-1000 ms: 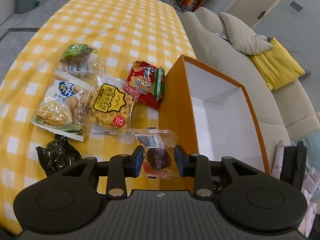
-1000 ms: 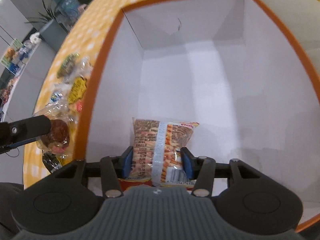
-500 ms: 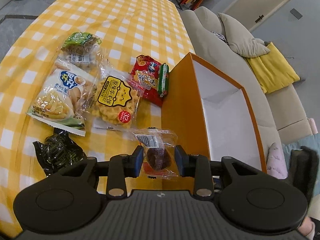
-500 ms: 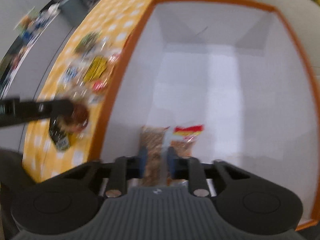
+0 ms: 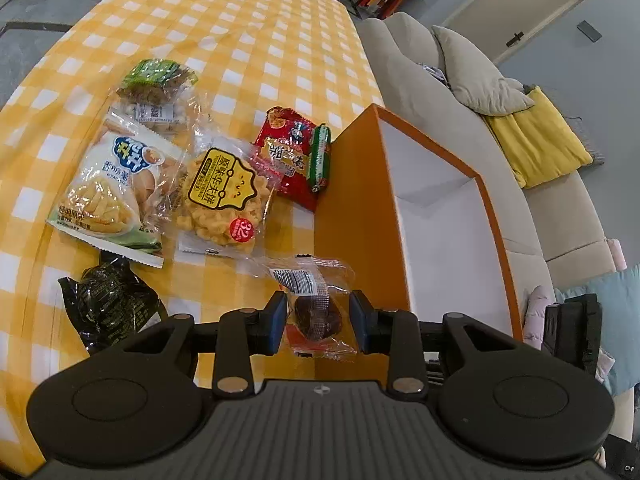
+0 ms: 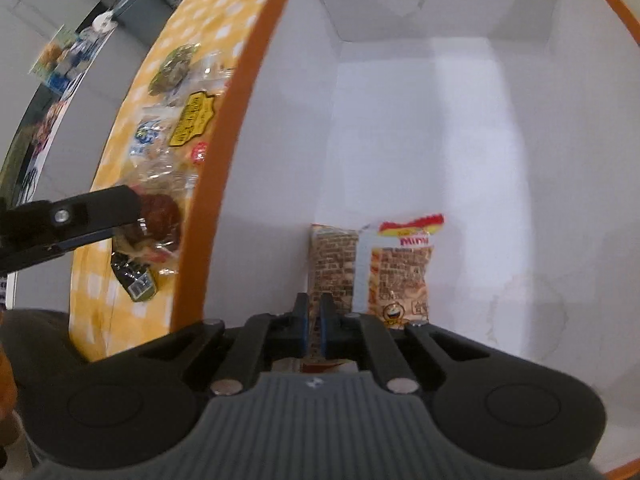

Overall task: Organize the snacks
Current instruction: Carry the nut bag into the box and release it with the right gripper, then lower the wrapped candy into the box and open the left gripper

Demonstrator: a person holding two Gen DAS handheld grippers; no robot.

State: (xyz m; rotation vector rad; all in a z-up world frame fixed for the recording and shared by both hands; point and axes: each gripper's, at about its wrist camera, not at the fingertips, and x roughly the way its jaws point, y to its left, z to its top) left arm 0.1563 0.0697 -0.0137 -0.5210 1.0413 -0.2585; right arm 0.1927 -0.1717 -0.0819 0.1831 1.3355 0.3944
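My left gripper (image 5: 319,309) is shut on a clear packet with a dark brown snack (image 5: 304,280), held just above the yellow checked table beside the orange box's (image 5: 352,208) near corner. The right wrist view shows that packet (image 6: 162,216) left of the box rim (image 6: 224,152). My right gripper (image 6: 314,320) is inside the white-lined box, its jaws shut with only a slit between them. A brick-patterned snack pack (image 6: 396,272) lies on the box floor just beyond them. Its left edge runs behind the fingertips, and I cannot tell whether they pinch the wrapper.
Loose snacks lie left of the box: a fries bag (image 5: 116,184), a yellow waffle pack (image 5: 224,200), a red pack (image 5: 288,152) with a green sausage (image 5: 320,156), a green nut pack (image 5: 156,88) and a dark packet (image 5: 108,300). A beige sofa (image 5: 440,80) stands behind the box.
The right gripper's jaws went from wide apart on both sides of the snack pack to nearly touching, and the pack now sits further right. The left gripper kept its hold and barely moved.
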